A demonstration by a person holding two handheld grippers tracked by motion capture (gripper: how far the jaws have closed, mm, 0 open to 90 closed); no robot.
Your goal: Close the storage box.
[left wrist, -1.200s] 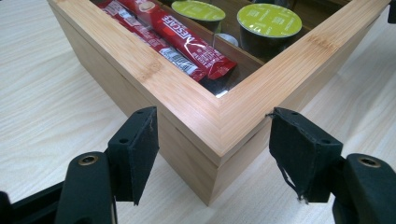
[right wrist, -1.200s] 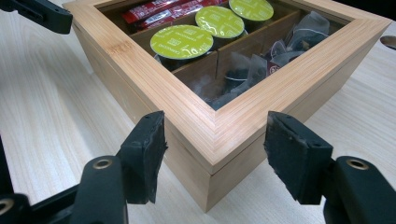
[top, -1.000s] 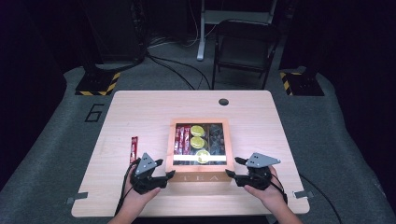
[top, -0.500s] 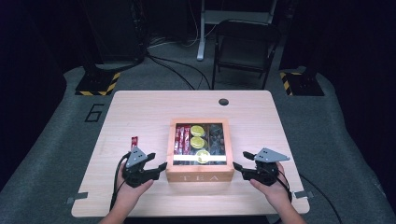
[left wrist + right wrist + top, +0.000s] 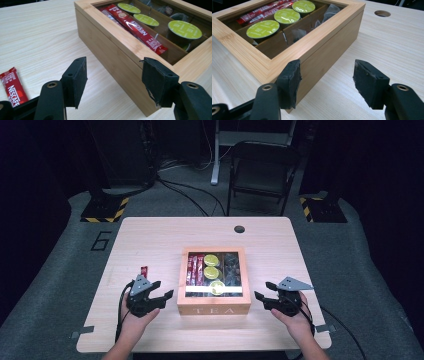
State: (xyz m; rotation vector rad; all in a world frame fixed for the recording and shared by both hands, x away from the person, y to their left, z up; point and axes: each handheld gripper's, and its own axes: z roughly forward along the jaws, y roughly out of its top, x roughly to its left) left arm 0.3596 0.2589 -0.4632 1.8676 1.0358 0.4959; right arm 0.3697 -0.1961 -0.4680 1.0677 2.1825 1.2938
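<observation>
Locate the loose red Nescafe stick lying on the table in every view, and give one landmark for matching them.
High view: loose Nescafe stick left of the tea box, beyond the left gripper.
Left gripper view: bottom left, beside the left jaw.
Right gripper view: not in it.
Shared landmark: the tea box.

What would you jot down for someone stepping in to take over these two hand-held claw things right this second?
Left gripper: open, holding nothing, beside the tea box's left side.
Right gripper: open, holding nothing, off the box's right side.
Box: mid-table, glass lid shut; red sticks and green-topped pods inside.
One red stick lies loose on the table by the left gripper.
Done: nothing evident. Left, probably: open the box and put the loose stick in.
</observation>
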